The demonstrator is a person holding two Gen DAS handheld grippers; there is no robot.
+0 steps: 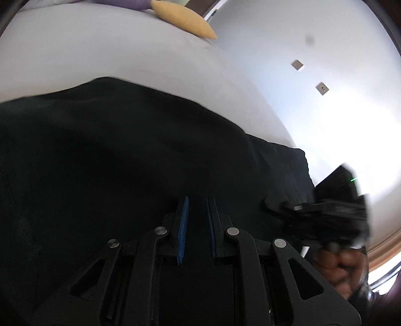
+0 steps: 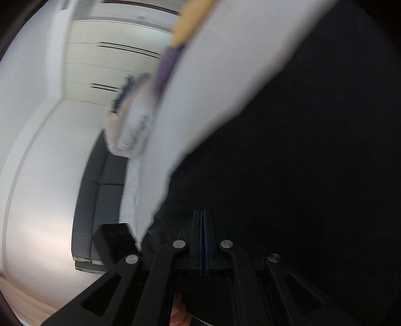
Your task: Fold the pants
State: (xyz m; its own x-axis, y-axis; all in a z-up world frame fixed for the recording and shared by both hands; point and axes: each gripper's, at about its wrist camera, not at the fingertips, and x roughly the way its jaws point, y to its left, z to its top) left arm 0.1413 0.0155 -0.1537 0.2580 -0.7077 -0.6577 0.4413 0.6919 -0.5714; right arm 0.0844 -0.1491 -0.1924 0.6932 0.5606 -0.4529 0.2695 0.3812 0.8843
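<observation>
The black pants (image 1: 125, 150) lie spread on a white bed sheet (image 1: 100, 55) and fill the lower half of the left wrist view. My left gripper (image 1: 196, 199) hovers over them, its blue pads (image 1: 183, 225) parted by only a narrow dark slit. Black on black hides whether cloth sits in that slit. My right gripper (image 1: 269, 203) reaches in from the right at the pants' edge, blurred, with a hand (image 1: 338, 270) behind it. In the right wrist view the right gripper (image 2: 202, 212) is shut, pads together, over the pants (image 2: 300, 150) beside the sheet (image 2: 213, 75).
A yellow pillow (image 1: 183, 17) and a purple one (image 1: 120, 3) lie at the head of the bed. A white wall with two sockets (image 1: 297, 64) stands to the right. A dark sofa (image 2: 100, 190) and a blurred pale bundle (image 2: 132, 117) lie beyond the bed's edge.
</observation>
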